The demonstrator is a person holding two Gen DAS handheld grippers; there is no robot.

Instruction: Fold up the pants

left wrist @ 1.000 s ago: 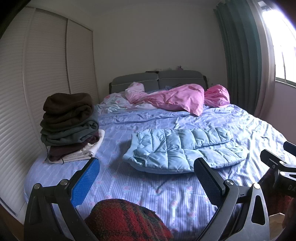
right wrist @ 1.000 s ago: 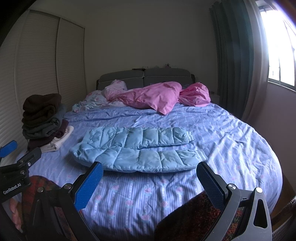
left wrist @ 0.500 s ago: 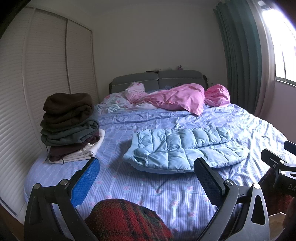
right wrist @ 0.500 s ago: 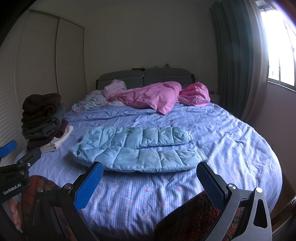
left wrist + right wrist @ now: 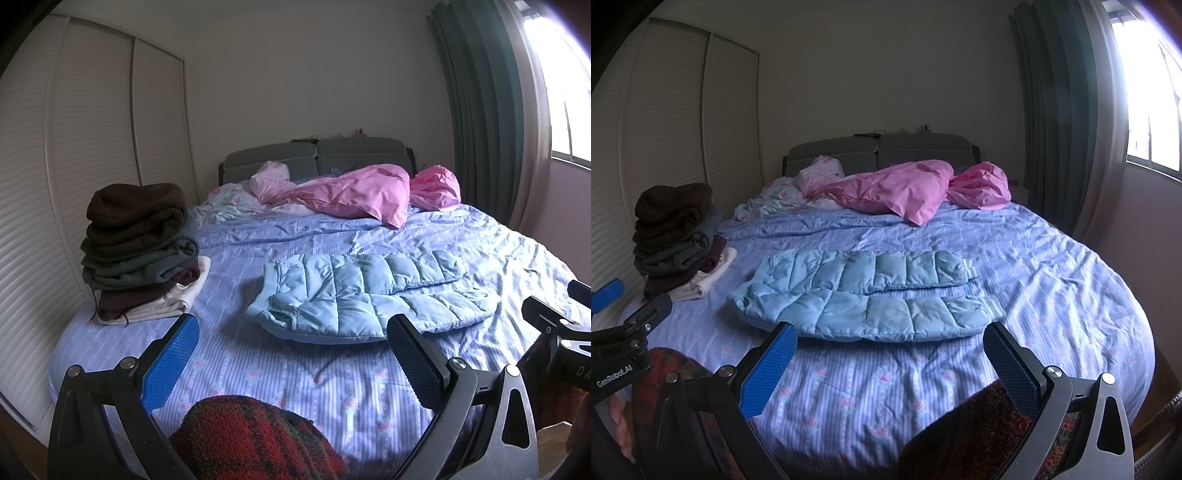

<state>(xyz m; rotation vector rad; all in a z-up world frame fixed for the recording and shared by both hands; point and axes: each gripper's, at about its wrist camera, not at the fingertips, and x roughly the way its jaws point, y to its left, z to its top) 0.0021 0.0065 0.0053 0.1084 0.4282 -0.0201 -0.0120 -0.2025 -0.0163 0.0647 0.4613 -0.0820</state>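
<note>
Light blue quilted pants lie flat on the bed, waist to the left, legs stretched to the right side by side. My left gripper hangs open near the foot of the bed, short of the waist end, with nothing between its fingers. My right gripper is open too, just in front of the nearer leg and apart from it. Each gripper's housing shows at the edge of the other's view.
A stack of folded clothes sits at the bed's left edge. Pink bedding is bunched by the grey headboard. A red plaid sleeve shows below the left gripper. White wardrobe doors stand left, a curtain right.
</note>
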